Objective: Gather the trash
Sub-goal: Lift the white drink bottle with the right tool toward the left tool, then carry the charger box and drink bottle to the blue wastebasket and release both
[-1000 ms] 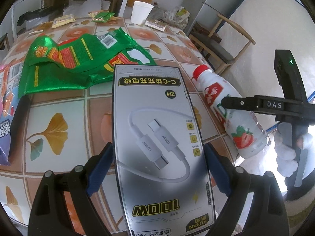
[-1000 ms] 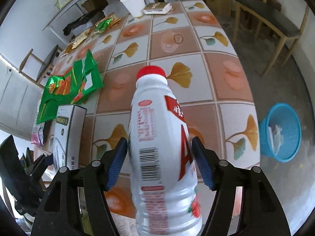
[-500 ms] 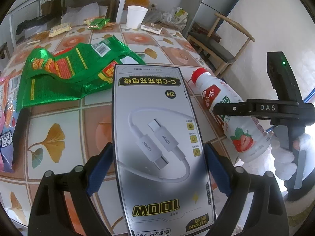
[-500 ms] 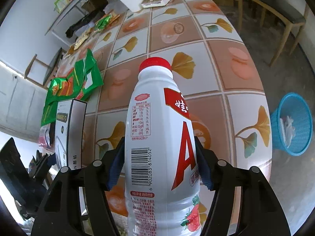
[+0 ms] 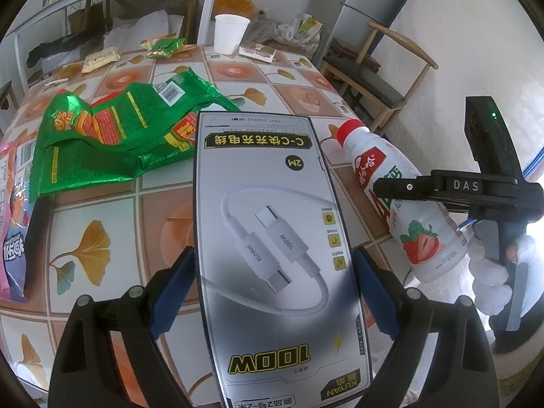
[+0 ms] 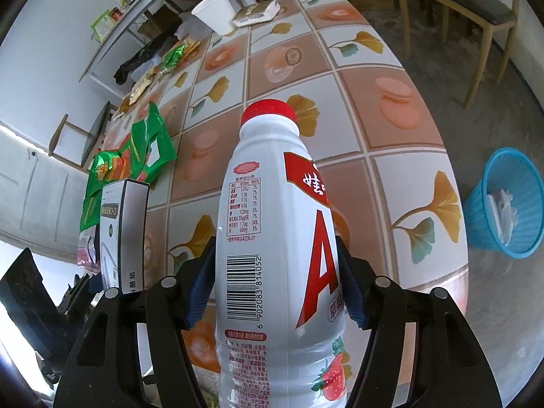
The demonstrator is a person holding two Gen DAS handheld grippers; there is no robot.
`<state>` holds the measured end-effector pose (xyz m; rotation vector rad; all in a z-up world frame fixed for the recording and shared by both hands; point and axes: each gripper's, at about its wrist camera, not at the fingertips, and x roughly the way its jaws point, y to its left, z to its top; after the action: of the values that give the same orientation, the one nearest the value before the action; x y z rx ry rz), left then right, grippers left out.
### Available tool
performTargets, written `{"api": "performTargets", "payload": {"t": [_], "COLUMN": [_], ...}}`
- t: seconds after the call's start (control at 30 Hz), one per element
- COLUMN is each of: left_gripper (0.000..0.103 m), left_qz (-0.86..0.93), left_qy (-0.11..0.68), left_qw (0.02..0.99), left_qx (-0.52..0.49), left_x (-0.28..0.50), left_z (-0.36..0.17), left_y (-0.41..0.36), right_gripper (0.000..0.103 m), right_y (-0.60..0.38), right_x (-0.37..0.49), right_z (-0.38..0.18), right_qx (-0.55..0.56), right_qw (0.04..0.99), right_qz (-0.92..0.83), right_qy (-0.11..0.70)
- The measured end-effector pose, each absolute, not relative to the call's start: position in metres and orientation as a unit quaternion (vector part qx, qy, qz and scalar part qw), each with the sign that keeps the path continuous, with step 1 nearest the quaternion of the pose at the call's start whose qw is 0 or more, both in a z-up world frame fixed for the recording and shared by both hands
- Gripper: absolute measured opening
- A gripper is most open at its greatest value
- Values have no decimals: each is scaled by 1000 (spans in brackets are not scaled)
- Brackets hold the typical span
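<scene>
I am looking over a tabletop (image 6: 401, 156) tiled in a ginkgo-leaf pattern, with a wooden chair (image 5: 370, 81) beside it and a blue basket (image 6: 503, 204) standing on the floor off its right edge, some white paper already lying in it.

My right gripper (image 6: 277, 292) is carrying a white drink bottle (image 6: 272, 238) with a red cap, the blue pads of its jaws pressing on the body from both sides, standing a little past half open around that width. The bottle is hanging above the near tabletop edge, cap pointing away from me. I am judging it light, probably empty or near it, with a smooth shrink label that could slide; thin plastic like this gives under squeeze, so the mid-body hold below the shoulder seems the right place.

My left gripper (image 5: 275, 289) is holding a grey cable box (image 5: 272, 238) by its two long edges, jaws spread wide and pads tight against the card. It is riding above the tabletop, nearer me than the green snack bag (image 5: 112, 132). The box looks stiff but hollow and glossy, so I am expecting it to be light and to crush if pinched harder.

The green bag is lying flat and crinkled on the tabletop; it will be limp, best pinched at a raised fold. A paper cup (image 5: 230, 34) is standing at the far end.
</scene>
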<state>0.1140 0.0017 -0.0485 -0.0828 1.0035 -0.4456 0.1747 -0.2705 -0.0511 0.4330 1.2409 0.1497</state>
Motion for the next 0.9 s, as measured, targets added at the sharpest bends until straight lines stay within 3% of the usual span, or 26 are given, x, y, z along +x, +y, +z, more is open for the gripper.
{"api": "performTargets", "payload": {"t": [0.57, 0.9], "left_gripper": [88, 89], "left_qz": [-218, -304], "left_qy": [459, 427], "left_qw": [861, 851], "left_qx": [-15, 8], "left_x": [109, 118], "left_z": [-29, 12], "left_y": [-18, -85], "right_gripper": [61, 61], "right_y": [-295, -390], "right_x": [157, 98], "right_z": [-34, 15], "right_qx": [227, 285], "right_qw": [802, 842], "right_qz": [74, -6], "right_qy": [547, 458]}}
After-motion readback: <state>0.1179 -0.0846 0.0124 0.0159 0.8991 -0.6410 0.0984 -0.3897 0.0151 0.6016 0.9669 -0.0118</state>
